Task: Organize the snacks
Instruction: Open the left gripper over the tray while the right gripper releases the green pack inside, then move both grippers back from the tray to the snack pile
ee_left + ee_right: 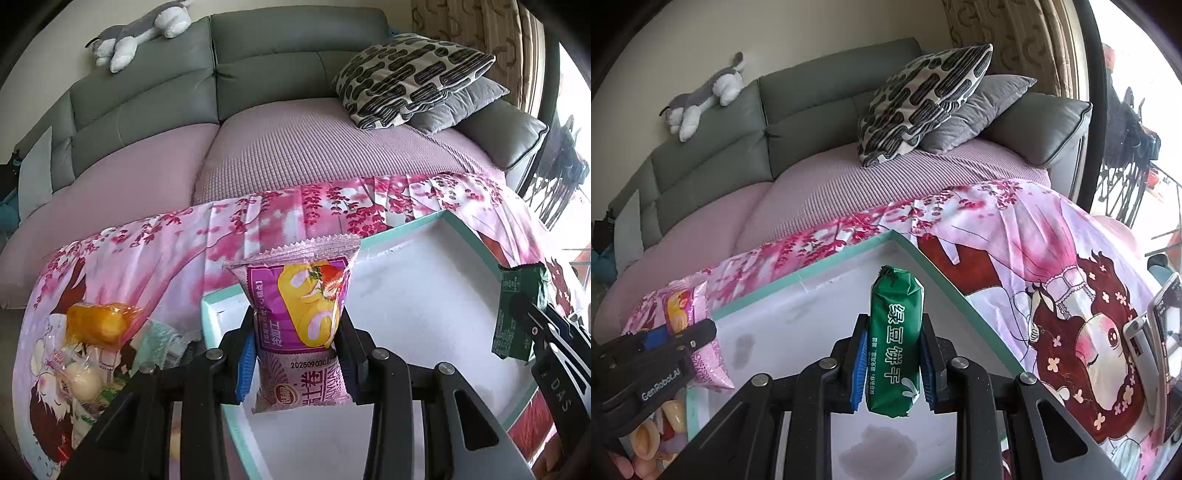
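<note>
Both snacks hang over the teal-rimmed tray: lower the pink packet clamped in the left tool flat beside where the green packet gripped by the right tool lands, leaving the loose snack pile outside.

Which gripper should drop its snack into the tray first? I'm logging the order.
Probably right. The right gripper holds the green packet well over the tray; the left gripper holds the pink packet near the tray's left edge.
</note>
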A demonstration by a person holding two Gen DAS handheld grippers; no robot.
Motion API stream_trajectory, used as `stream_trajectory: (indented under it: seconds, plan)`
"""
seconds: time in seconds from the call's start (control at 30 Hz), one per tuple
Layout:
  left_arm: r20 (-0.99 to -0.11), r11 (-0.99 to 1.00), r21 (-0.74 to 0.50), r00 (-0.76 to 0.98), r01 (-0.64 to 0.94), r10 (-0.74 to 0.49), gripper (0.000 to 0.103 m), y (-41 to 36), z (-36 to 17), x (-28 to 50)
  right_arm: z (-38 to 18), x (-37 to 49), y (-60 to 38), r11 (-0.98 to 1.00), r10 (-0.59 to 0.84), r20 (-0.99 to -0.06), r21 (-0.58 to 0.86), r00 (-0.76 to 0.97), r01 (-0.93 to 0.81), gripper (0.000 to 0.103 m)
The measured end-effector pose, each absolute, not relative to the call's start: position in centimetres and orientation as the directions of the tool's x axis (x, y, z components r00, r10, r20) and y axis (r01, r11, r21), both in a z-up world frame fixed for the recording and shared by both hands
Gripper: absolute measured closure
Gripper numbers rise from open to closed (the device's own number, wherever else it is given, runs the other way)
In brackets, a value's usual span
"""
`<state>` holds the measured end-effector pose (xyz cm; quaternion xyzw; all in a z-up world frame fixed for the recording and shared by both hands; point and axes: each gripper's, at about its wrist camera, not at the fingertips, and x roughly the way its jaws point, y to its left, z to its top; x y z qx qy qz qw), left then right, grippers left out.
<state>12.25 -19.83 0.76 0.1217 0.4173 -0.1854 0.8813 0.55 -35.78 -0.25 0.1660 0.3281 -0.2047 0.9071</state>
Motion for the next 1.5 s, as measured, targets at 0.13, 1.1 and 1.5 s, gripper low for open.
stream_trajectory:
  seconds: [0.13,1.1,1.5]
  plan:
    - [-0.783,0.901,0.058,0.579,0.43,-0.226,0.063,-20.4,0.4,12.6,-0.4,0.6,-35.9,0.86,-0.274,-0.664,0.154,0.695,0.486,0.077]
    - [-0.786,0.962,0.052,0.605,0.268,-0.126,0.0,-17.1,0.5,13.0,-1.4,1.4,-35.7,0.87,-0.277,-0.723,0.091,0.633,0.485,0.019]
    - [-0.788,0.972,0.043,0.606,0.229,-0.108,0.0,-16.0,0.1,13.3,-1.4,1.4,-35.6,0.871,-0.282,-0.723,0.082,0.631,0.484,0.0]
